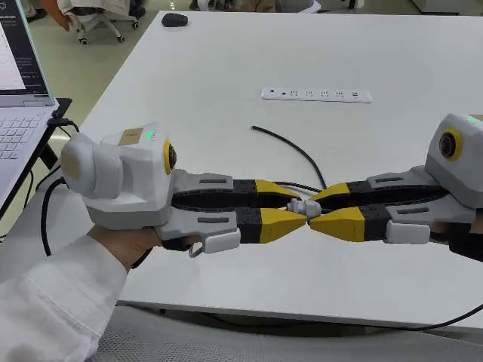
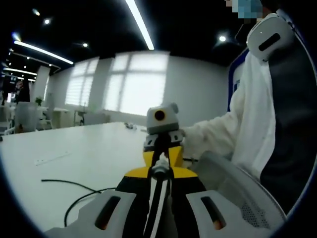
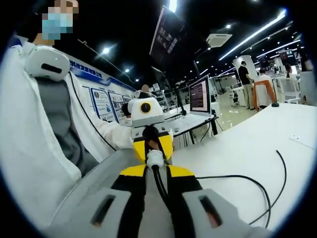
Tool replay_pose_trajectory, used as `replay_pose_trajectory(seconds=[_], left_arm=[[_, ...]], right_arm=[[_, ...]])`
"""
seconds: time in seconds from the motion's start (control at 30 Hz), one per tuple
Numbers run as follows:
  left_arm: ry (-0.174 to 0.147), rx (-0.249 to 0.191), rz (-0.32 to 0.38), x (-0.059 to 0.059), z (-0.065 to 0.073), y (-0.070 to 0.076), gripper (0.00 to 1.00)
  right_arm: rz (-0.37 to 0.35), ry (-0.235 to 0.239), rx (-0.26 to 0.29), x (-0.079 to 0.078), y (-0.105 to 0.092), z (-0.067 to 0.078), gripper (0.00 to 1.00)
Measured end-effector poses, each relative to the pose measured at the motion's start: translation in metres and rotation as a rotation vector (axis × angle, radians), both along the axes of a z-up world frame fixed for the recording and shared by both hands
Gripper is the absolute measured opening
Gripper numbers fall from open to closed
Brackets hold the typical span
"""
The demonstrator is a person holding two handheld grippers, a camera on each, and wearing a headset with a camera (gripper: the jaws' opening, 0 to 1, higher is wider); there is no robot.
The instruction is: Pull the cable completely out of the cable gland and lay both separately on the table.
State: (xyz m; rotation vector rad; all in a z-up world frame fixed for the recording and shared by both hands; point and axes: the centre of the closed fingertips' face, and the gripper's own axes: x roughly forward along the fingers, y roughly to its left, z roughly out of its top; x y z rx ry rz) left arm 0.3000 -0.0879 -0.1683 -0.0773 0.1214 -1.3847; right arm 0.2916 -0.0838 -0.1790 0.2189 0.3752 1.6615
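A small white cable gland (image 1: pixel 301 204) hangs above the table between two grippers that meet tip to tip. My left gripper (image 1: pixel 299 208) comes in from the left and is shut on the gland (image 2: pixel 159 170). My right gripper (image 1: pixel 312 210) faces it from the right, shut on the black cable (image 3: pixel 158 184) right behind the gland (image 3: pixel 154 158). The rest of the cable (image 1: pixel 290 147) trails away over the white table (image 1: pixel 226 83) and lies there in a loose curve (image 3: pixel 257 186).
A white power strip (image 1: pixel 317 94) lies further back on the table, and a dark mouse (image 1: pixel 174 19) sits at the far edge. An open laptop (image 1: pixel 15 98) stands on a side stand at the left. The table's front edge (image 1: pixel 302 313) runs just below the grippers.
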Motion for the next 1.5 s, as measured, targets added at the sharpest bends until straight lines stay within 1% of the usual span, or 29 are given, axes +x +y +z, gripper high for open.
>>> replay_pose_trajectory(seconds=[0.03, 0.1, 0.2, 0.23, 0.27, 0.33, 0.43, 0.57, 0.6, 0.67, 0.7, 0.73, 0.77, 0.8, 0.87, 0.9, 1.0, 1.03, 1.07, 1.1, 1.17, 1.2, 1.23, 1.3, 1.33, 1.37, 1.4, 1.43, 1.5], left_arm=[[-0.008, -0.003, -0.001, -0.001, 0.001, 0.000, 0.16], [-0.048, -0.008, 0.001, 0.000, 0.004, 0.001, 0.16], [-0.132, 0.025, -0.011, -0.002, 0.005, 0.002, 0.16], [-0.162, 0.035, -0.020, -0.004, 0.006, 0.002, 0.16], [-0.170, 0.036, -0.024, -0.004, 0.006, 0.002, 0.16], [-0.217, 0.078, -0.032, -0.005, 0.003, 0.003, 0.16], [-0.229, 0.113, -0.031, -0.004, 0.000, 0.004, 0.16], [-0.214, 0.104, -0.003, 0.004, 0.000, 0.009, 0.16], [-0.207, 0.102, 0.002, 0.006, 0.001, 0.010, 0.16], [-0.149, 0.089, 0.025, 0.011, 0.001, 0.012, 0.15], [-0.092, 0.077, 0.042, 0.013, 0.001, 0.013, 0.15], [-0.067, 0.070, 0.048, 0.015, 0.000, 0.014, 0.15], [-0.017, 0.042, 0.039, 0.015, 0.002, 0.015, 0.15], [0.049, 0.020, 0.038, 0.015, 0.003, 0.015, 0.15], [0.021, 0.005, 0.043, 0.018, 0.005, 0.018, 0.15], [0.025, 0.003, 0.045, 0.019, 0.006, 0.019, 0.15], [0.068, -0.006, 0.036, 0.019, 0.008, 0.018, 0.15], [0.078, -0.002, 0.027, 0.018, 0.007, 0.018, 0.14], [0.093, 0.004, 0.034, 0.020, 0.008, 0.017, 0.14], [0.109, 0.011, 0.018, 0.016, 0.008, 0.017, 0.14], [0.132, -0.007, 0.008, 0.016, 0.013, 0.019, 0.14], [0.184, -0.026, 0.007, 0.017, 0.015, 0.019, 0.14], [0.204, -0.038, 0.002, 0.018, 0.016, 0.019, 0.14], [0.205, -0.046, -0.004, 0.021, 0.017, 0.020, 0.14], [0.297, -0.074, -0.009, 0.022, 0.019, 0.014, 0.14], [0.285, -0.040, -0.020, 0.023, 0.014, 0.013, 0.14], [0.247, -0.029, -0.031, 0.022, 0.015, 0.012, 0.14], [0.248, -0.027, -0.038, 0.021, 0.016, 0.012, 0.14], [0.287, -0.015, -0.074, 0.016, 0.016, 0.010, 0.14]], right_arm=[[0.006, 0.038, 0.009, -0.001, -0.001, 0.002, 0.15], [0.006, 0.065, 0.021, -0.001, 0.000, 0.004, 0.14], [0.012, 0.155, 0.055, -0.002, 0.003, 0.009, 0.13], [0.014, 0.159, 0.060, -0.001, 0.003, 0.009, 0.13], [0.018, 0.188, 0.061, -0.003, 0.003, 0.009, 0.12], [0.014, 0.194, 0.059, -0.001, 0.006, 0.008, 0.12], [0.014, 0.212, 0.024, -0.002, 0.011, 0.003, 0.12], [-0.009, 0.255, 0.019, 0.006, 0.014, 0.003, 0.11], [-0.012, 0.254, 0.016, 0.007, 0.015, 0.004, 0.11], [-0.028, 0.236, 0.000, 0.010, 0.016, 0.006, 0.11], [-0.038, 0.207, -0.012, 0.011, 0.017, 0.006, 0.10], [-0.055, 0.140, -0.033, 0.014, 0.018, 0.006, 0.10], [-0.041, 0.098, -0.047, 0.012, 0.018, 0.007, 0.10], [-0.036, 0.078, -0.045, 0.011, 0.019, 0.009, 0.10], [-0.052, 0.092, -0.029, 0.013, 0.019, 0.012, 0.09], [-0.057, 0.080, -0.023, 0.014, 0.020, 0.012, 0.09], [-0.058, 0.040, 0.001, 0.014, 0.020, 0.014, 0.09], [-0.045, -0.010, 0.009, 0.013, 0.020, 0.015, 0.08], [-0.042, -0.096, 0.004, 0.016, 0.018, 0.015, 0.08], [-0.039, -0.068, 0.006, 0.011, 0.017, 0.017, 0.08], [-0.050, -0.085, 0.038, 0.013, 0.017, 0.023, 0.08], [-0.058, -0.092, 0.042, 0.015, 0.016, 0.024, 0.08], [-0.061, -0.094, 0.045, 0.016, 0.016, 0.026, 0.08], [-0.066, -0.133, 0.060, 0.018, 0.016, 0.028, 0.08], [-0.066, -0.208, 0.058, 0.020, 0.013, 0.030, 0.08], [-0.069, -0.199, 0.060, 0.018, 0.013, 0.032, 0.08], [-0.065, -0.190, 0.054, 0.014, 0.015, 0.028, 0.08], [-0.058, -0.210, 0.061, 0.012, 0.016, 0.028, 0.08], [-0.048, -0.229, 0.066, 0.008, 0.018, 0.027, 0.08]])
